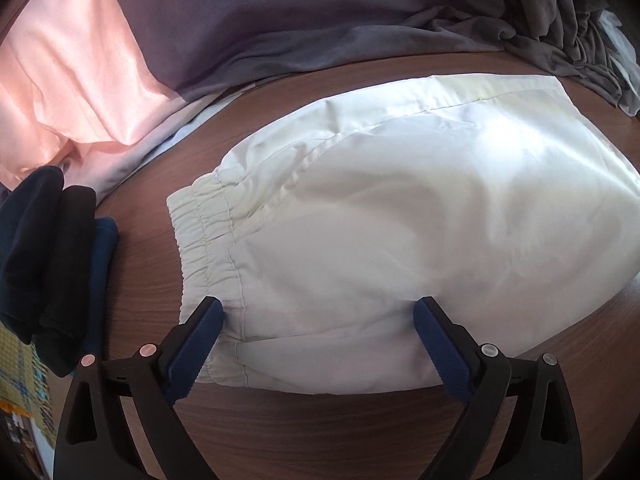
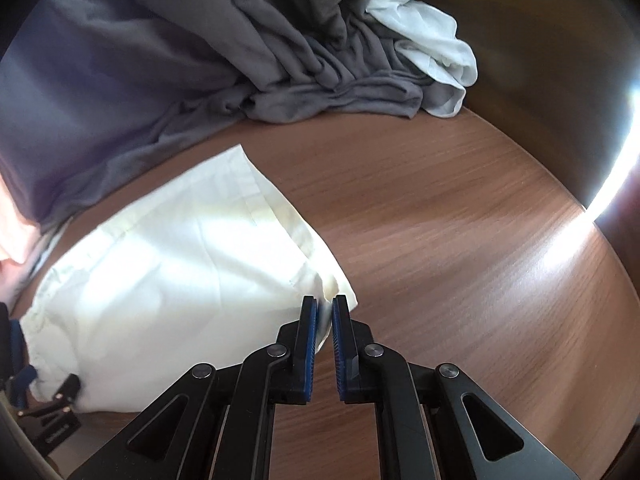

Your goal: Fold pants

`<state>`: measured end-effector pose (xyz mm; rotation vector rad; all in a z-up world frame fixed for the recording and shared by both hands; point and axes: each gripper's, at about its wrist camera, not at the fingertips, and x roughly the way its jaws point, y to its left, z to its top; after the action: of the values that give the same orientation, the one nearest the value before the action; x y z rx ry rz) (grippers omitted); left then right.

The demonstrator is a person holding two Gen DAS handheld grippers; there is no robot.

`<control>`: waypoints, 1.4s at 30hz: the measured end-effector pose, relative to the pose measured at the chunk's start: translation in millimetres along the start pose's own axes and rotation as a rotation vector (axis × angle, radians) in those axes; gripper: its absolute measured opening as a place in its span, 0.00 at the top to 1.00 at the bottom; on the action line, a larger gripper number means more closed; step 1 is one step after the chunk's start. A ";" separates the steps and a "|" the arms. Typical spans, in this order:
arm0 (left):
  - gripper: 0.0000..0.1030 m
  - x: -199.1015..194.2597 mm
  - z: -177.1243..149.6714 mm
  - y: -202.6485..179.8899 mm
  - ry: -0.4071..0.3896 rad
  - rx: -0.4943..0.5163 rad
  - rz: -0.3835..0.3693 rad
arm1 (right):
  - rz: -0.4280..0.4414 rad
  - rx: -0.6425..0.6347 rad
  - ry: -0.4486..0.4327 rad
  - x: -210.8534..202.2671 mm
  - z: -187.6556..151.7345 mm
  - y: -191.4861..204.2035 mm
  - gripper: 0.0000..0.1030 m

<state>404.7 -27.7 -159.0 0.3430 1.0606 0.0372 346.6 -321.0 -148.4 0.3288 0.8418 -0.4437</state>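
White pants (image 1: 400, 220) lie flat on the wood table (image 1: 360, 432), already folded down to a short wide panel, elastic waistband (image 1: 208, 232) at the left gripper's far-left side. Our left gripper (image 1: 318, 320) is spread wide, jaws straddling the near edge of the fabric just past the waistband, grasping nothing yet. Our right gripper (image 2: 325, 308) is nearly closed over the near hem corner (image 2: 336, 280) of the pants; a thin gap shows between the blue pads (image 2: 310, 344) and cloth seems to sit in it, but we cannot tell whether it is truly pinched.

Clutter: grey laundry heap (image 2: 280, 48) with a white cloth (image 2: 432, 40) ahead of the right gripper, pink fabric (image 1: 64, 80) far-left of the left gripper, dark folded items (image 1: 44, 256) just left of it.

Risks, as we judge them:
- Right pinch looks shallow, at the very corner; the thin fabric could slip out when lifted.
- Left jaws may catch only the top layer, so the layers split and the fold skews.
- Uneven lift between the two sides would crease the panel.
- Carrying the fold forward could drag the far edge into the grey heap.
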 end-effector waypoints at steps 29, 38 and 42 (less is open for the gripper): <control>0.38 -13.7 11.6 116.5 -0.220 -0.142 -0.138 | 0.228 -0.237 -0.151 -43.6 18.1 130.3 0.65; 0.49 27.0 25.4 141.2 -0.168 -0.251 -0.325 | 0.320 -0.381 -0.085 -17.3 -1.6 196.3 0.65; 0.49 39.9 30.5 145.6 -0.155 -0.294 -0.408 | 0.333 -0.396 -0.072 -8.0 -2.5 205.8 0.65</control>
<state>470.1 109.9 -136.6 -0.1381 0.9391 -0.1945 443.1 -140.9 -122.3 0.0814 0.7671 0.0251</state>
